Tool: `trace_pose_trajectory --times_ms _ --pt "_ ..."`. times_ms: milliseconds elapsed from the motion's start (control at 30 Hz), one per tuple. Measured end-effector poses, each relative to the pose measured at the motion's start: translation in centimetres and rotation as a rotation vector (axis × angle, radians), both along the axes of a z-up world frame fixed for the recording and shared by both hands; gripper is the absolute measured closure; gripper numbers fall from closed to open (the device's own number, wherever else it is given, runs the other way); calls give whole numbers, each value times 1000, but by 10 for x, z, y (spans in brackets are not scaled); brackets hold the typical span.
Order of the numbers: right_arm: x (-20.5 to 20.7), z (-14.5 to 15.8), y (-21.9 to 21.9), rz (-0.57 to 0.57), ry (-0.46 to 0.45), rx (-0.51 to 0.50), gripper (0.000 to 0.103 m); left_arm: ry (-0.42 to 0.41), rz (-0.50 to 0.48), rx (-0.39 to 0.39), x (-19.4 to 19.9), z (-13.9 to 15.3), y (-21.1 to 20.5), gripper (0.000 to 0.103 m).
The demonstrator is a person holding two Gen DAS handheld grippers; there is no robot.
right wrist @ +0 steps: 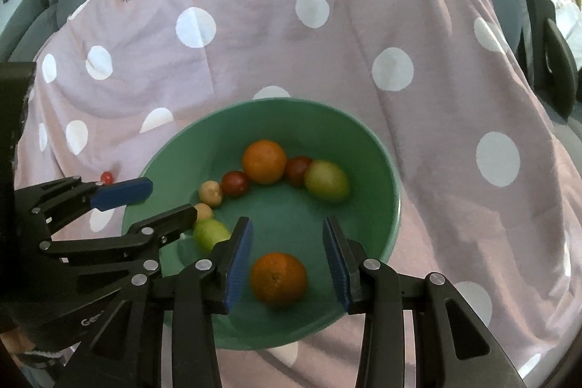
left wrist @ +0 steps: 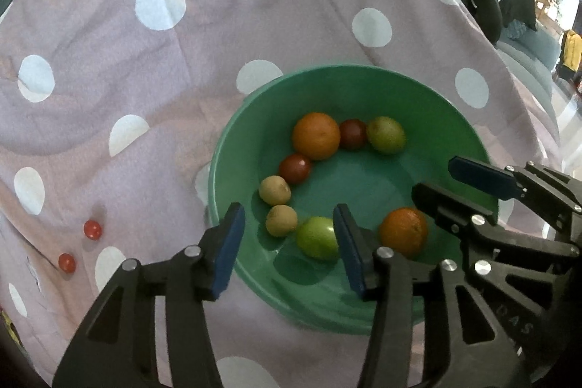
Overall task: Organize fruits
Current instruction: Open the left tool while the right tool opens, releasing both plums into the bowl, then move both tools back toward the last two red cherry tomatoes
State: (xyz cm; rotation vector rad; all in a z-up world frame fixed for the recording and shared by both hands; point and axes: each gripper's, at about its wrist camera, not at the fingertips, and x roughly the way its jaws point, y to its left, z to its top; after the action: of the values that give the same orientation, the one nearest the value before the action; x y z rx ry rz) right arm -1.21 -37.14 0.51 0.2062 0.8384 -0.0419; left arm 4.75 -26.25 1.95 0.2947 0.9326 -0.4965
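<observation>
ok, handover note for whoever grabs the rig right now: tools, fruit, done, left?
Left tool: open over the green bowl's near-left rim, nothing between its pads.
Right tool: open, straddling an orange in the bowl without touching it.
In the bowl: two oranges, two green fruits, two dark red tomatoes, two small tan fruits.
Done: those eight are in.
Left: two cherry tomatoes lie on the spotted cloth left of the bowl.
</observation>
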Motion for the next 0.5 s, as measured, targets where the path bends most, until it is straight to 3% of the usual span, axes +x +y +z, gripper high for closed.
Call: trace_pose_trajectory --times_ms 100,200,300,500 --pt "-3 0 -2 -7 -6 14 63 -18 3 -22 -5 5 4 44" --pt "-8 2 -3 -15 -20 27 63 -43 47 -30 -13 11 16 28" --pt "-16 5 -4 -18 -45 47 63 -24 71 -72 -20 15 32 28" --pt "-38 11 4 23 -110 120 56 -54 140 -29 -46 7 85 21"
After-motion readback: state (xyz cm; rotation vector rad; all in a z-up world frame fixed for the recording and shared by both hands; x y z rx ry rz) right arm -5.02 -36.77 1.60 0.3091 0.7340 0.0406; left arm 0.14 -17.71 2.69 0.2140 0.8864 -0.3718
